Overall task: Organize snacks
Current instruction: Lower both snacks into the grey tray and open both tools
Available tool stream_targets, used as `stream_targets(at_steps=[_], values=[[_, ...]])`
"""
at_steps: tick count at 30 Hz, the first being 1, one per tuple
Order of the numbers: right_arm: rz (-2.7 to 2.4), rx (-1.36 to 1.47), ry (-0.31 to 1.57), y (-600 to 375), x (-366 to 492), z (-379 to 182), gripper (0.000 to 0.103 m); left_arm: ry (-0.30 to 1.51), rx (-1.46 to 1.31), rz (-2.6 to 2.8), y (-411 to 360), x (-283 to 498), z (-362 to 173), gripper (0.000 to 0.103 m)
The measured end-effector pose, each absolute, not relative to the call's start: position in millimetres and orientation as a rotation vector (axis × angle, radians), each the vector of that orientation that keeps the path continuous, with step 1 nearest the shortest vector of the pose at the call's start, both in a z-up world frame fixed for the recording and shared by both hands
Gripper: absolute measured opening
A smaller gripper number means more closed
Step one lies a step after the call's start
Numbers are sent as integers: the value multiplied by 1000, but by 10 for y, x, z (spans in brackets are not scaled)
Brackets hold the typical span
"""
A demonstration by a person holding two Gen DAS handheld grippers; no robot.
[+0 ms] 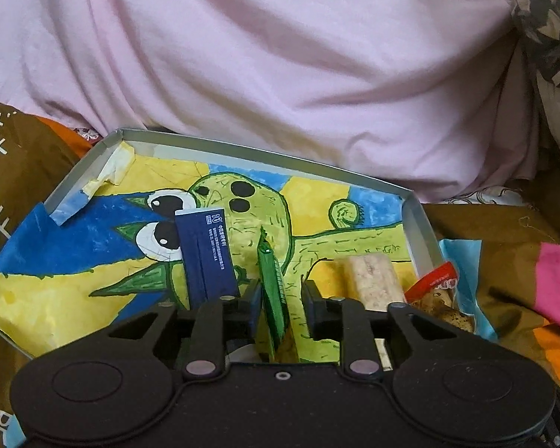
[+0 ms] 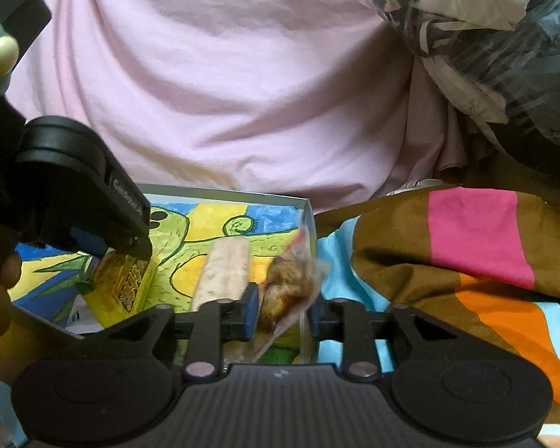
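A shallow box lid (image 1: 265, 153) with a painted green cartoon inside lies on the bed. In the left wrist view my left gripper (image 1: 282, 300) has its jaws apart around a green snack pack (image 1: 272, 298) standing on edge in the lid; contact is unclear. A dark blue box (image 1: 205, 254) stands left of it, a pale wrapped roll (image 1: 371, 280) lies right. In the right wrist view my right gripper (image 2: 284, 311) is closed on a clear bag of brown snacks (image 2: 287, 291) at the lid's right wall (image 2: 305, 216). The roll (image 2: 226, 272) and yellow-green pack (image 2: 125, 287) lie left.
A pink quilt (image 1: 280, 56) rises behind the lid. A brown, pink, orange and blue striped blanket (image 2: 466, 254) lies to the right. A clear plastic bag of cloth (image 2: 485, 37) sits at the upper right. The left gripper's body (image 2: 78, 194) hangs over the lid's left side.
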State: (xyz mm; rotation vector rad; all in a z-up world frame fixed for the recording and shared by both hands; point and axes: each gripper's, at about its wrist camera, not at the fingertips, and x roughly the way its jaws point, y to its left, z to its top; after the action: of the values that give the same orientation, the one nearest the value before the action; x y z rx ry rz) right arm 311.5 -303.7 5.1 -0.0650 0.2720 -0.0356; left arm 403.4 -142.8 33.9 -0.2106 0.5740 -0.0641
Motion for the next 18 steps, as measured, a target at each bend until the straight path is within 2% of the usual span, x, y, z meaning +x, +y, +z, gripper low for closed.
stream_targets(at_steps=[1, 2, 5, 7, 13, 18], values=[[-38, -66, 270, -3037, 3111, 57, 42, 572, -207, -62, -1429, 4026, 338, 36], [-45, -67, 267, -3042, 3112, 67, 45, 570, -204, -58, -1429, 4017, 337, 38], [-49, -60, 261, -3059, 3095, 82, 54, 566, -205, -49, -1410, 3974, 344, 52], [-47, -57, 247, -3069, 3063, 103, 66, 556, -207, -46, -1395, 3930, 360, 65], [-36, -61, 192, -3038, 2912, 221, 86, 519, -199, -36, -1328, 3769, 467, 91], [-33, -71, 136, -2995, 2681, 343, 98, 482, -238, -39, -1198, 3540, 578, 99]])
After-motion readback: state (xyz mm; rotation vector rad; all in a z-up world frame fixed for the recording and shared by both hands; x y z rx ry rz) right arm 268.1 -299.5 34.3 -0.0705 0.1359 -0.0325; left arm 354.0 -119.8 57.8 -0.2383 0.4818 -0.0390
